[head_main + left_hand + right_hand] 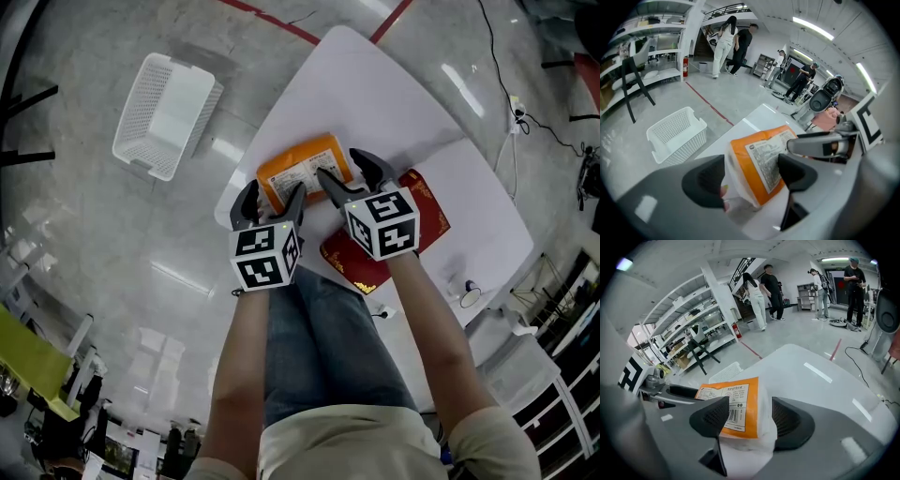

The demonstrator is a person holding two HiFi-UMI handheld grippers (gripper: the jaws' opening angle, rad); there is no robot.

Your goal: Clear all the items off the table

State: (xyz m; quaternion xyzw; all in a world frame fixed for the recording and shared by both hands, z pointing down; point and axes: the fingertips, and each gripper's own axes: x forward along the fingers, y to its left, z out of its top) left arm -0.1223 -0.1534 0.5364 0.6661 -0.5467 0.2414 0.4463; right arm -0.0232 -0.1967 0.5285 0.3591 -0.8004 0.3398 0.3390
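Straddling orange pack – L tongs & R tongs (both agape).

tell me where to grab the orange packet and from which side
Probably by its two short ends, one tool on each, coming down from the near edge of the table. The orange packet lies flat and looks too long for one tool, while its soft ends fit between jaws. The left tool and right tool straddle those ends now, jaws open.

Right gripper jaws apart astride orange packet.
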